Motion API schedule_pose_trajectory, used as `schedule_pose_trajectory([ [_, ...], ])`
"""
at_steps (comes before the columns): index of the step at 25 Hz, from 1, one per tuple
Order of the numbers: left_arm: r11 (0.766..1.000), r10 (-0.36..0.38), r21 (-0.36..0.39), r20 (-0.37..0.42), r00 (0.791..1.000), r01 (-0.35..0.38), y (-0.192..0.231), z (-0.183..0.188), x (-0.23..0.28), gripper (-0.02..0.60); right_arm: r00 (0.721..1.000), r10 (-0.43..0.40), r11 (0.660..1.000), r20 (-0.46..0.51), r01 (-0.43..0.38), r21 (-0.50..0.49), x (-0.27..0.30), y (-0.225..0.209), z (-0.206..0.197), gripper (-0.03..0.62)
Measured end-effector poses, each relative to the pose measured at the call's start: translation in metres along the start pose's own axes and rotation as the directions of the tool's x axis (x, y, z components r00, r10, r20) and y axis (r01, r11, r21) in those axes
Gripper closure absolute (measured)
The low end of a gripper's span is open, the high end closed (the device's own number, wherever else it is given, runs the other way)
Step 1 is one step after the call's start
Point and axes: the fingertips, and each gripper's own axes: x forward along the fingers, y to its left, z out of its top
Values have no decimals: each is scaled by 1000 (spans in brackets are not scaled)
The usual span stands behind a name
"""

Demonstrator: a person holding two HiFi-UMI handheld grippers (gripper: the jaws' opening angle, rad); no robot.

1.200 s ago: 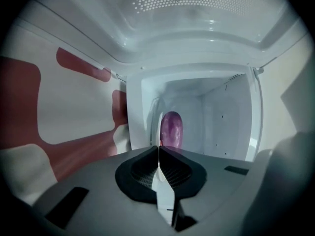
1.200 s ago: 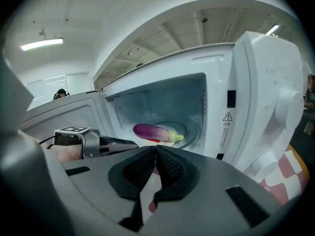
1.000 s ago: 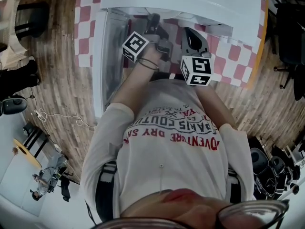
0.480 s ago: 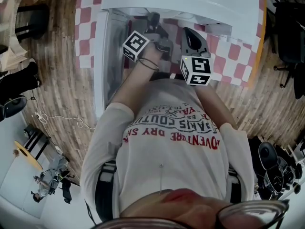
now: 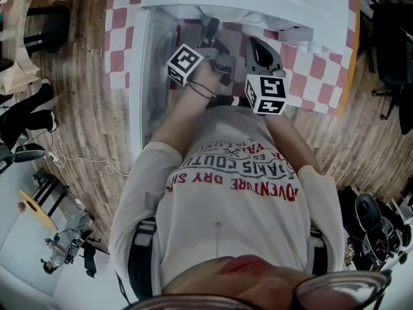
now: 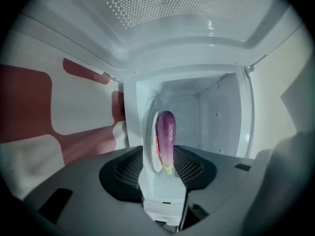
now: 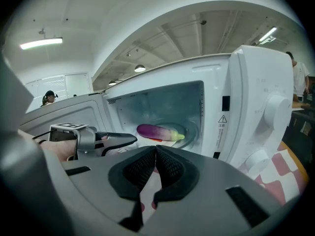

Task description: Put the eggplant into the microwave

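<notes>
The purple eggplant (image 7: 157, 132) lies on the glass turntable (image 7: 191, 127) inside the white microwave (image 7: 251, 107), green stem end towards the right. From the left gripper view the eggplant (image 6: 166, 134) shows end-on in the cavity, between the spread jaws and beyond them. My left gripper (image 6: 165, 157) reaches into the oven mouth with its jaws opening and neither pad pressing on the eggplant. It also appears as a dark finger (image 7: 120, 139) just left of the eggplant. My right gripper (image 7: 155, 150) hangs in front of the opening, shut on nothing.
The microwave door (image 5: 151, 76) stands swung open at the left. The control panel with knobs (image 7: 278, 107) is right of the cavity. A red-and-white checked cloth (image 5: 322, 76) covers the table. Two people (image 7: 49, 96) stand far off in the room.
Both hands keep their places at the microwave mouth. The head view has shifted a little and shows nothing else moving.
</notes>
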Motion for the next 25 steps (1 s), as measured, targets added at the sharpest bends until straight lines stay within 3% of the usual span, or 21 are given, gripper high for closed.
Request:
schedule_pose_trajectory([
  [1,1000,12,7,-9,1000,-12,2,-2,-3,381,1000,-3,1000,3,3,1,-2,0,0,569],
  [4,998,49,46,-32,998,-47,6,-6,-16,536,1000,-8,1000,12,8,3,-9,1,1,569],
  [8,994,30,111,-59,998,-24,0,-13,-33,555,1000,-13,1000,25,12,4,-19,3,1,569],
  [10,979,28,205,-96,995,-8,-8,-21,-42,557,999,-16,1000,33,16,6,-24,5,0,569],
  [13,919,37,394,-154,987,27,-23,-34,-56,557,999,-18,1000,45,18,11,-32,8,0,569],
  [17,827,42,558,-186,982,70,-41,-43,-68,557,998,-15,1000,59,14,10,-37,10,1,569],
  [18,790,38,607,-197,980,92,-47,-46,-70,557,998,-13,1000,64,12,7,-38,11,1,569],
  [19,737,36,667,-205,978,113,-52,-49,-73,558,997,-12,1000,71,12,2,-40,12,2,569],
  [23,437,23,881,-210,977,179,-78,-57,-82,557,995,-15,1000,99,17,-17,-47,16,9,569],
  [25,311,-3,929,-211,977,202,-91,-60,-87,557,994,-20,1000,107,23,-20,-50,17,11,569],
])
